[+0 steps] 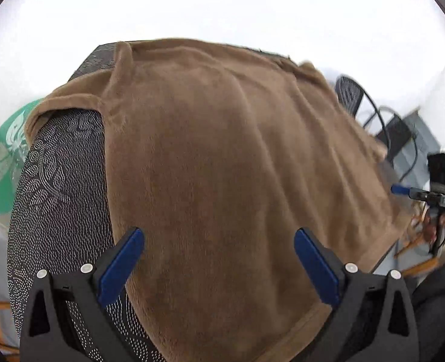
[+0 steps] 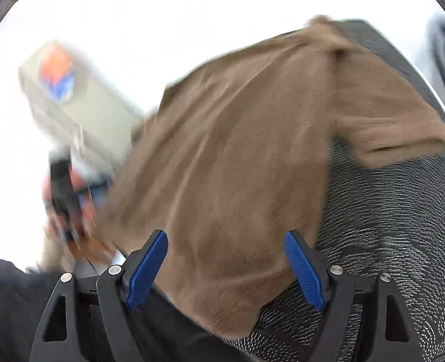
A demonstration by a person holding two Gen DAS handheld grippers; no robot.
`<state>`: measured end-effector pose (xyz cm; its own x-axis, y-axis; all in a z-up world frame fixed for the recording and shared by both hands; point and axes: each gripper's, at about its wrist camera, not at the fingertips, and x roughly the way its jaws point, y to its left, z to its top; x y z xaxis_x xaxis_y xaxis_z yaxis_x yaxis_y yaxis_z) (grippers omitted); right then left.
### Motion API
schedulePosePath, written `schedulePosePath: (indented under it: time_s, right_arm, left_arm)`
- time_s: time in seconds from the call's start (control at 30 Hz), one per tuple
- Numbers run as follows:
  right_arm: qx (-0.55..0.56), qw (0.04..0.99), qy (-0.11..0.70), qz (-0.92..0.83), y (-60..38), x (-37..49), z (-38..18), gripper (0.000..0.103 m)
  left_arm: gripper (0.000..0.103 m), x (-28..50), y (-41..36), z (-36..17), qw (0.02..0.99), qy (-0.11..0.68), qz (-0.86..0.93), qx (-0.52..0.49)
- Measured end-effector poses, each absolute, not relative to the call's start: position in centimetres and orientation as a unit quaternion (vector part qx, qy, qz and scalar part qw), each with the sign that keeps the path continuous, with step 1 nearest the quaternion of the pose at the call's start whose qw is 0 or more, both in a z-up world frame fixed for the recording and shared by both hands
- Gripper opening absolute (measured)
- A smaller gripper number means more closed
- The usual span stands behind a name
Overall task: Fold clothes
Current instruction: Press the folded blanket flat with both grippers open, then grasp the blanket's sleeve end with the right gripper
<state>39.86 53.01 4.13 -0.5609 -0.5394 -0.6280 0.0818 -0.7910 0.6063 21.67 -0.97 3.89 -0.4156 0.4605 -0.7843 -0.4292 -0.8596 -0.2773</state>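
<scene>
Brown garment (image 1: 222, 157): a soft, fleecy brown piece of clothing lies spread across a dark surface (image 1: 59, 187) patterned with fine white dots. In the left wrist view the cloth covers most of the surface, running from the far edge down to the near edge, with a short sleeve (image 1: 65, 102) folded out at the upper left over the dotted area. The far right edge of the cloth hangs past the surface rim.

Left gripper (image 1: 219, 259): jaws spread wide, blue pads facing each other above the lower part of the cloth. Nothing is pinched between them; whether the fingertips touch the fabric cannot be told.

Right gripper (image 2: 225, 259): jaws likewise spread wide, positioned over the near hem of the garment. The cloth lies beneath the gap, not clamped. This view is motion-blurred. A sleeve (image 2: 394, 129) lies out on the dotted surface at the upper right.

Surroundings: a green round object with a white pattern (image 1: 2, 157) sits beyond the surface's left side; a black device with cables (image 1: 440, 181) stands at the right. A blurred pale box with an orange and blue mark (image 2: 71, 96) appears in the right wrist view.
</scene>
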Motion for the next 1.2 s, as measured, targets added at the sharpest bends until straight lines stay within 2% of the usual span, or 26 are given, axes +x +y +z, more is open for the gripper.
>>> schedulePosePath:
  time_s: [0.2, 0.33, 0.4, 0.47, 0.63, 0.73, 0.9, 0.93, 1.03, 1.2]
  right_arm:
    - [0.366, 0.129, -0.376, -0.841, 60.4, 39.3, 5.1, 0.082]
    - [0.365, 0.104, -0.448, -0.810, 63.5, 38.3, 3.3, 0.081]
    - [0.369, 0.093, -0.471, -0.796, 64.4, 37.9, 2.2, 0.077]
    - [0.369, 0.080, -0.484, -0.789, 65.3, 37.9, 1.5, 0.066]
    - [0.363, 0.052, -0.498, -0.786, 66.3, 37.4, 0.9, 0.059]
    - [0.364, 0.048, -0.491, -0.790, 65.9, 36.8, 0.9, 0.049]
    - [0.386, 0.000, -0.432, -0.815, 64.7, 35.1, 0.8, 0.032]
    - [0.390, -0.011, -0.422, -0.818, 64.5, 34.9, 0.8, 0.021]
    - [0.383, -0.037, -0.413, -0.826, 64.8, 35.0, 1.3, 0.009]
    - [0.303, -0.080, -0.398, -0.862, 67.7, 37.0, 7.1, 0.008]
  left_arm:
    - [0.101, 19.3, -0.3, 5.3, 0.258, -0.050, 0.843, -0.469]
    - [0.101, 18.1, 0.1, 5.5, 0.252, -0.056, 0.842, -0.473]
    - [0.101, 17.6, 0.4, 5.6, 0.250, -0.058, 0.843, -0.473]
    - [0.101, 17.2, 0.4, 5.7, 0.245, -0.057, 0.844, -0.474]
    - [0.101, 16.3, 0.2, 5.2, 0.236, -0.070, 0.839, -0.486]
    - [0.101, 15.6, 0.1, 4.7, 0.233, -0.081, 0.834, -0.494]
    - [0.101, 14.6, 0.8, 4.1, 0.235, -0.090, 0.827, -0.503]
    - [0.101, 14.4, 1.0, 4.0, 0.237, -0.090, 0.825, -0.505]
    - [0.101, 13.7, 1.8, 3.8, 0.243, -0.088, 0.821, -0.509]
    - [0.101, 12.7, 2.6, 3.6, 0.245, -0.087, 0.818, -0.512]
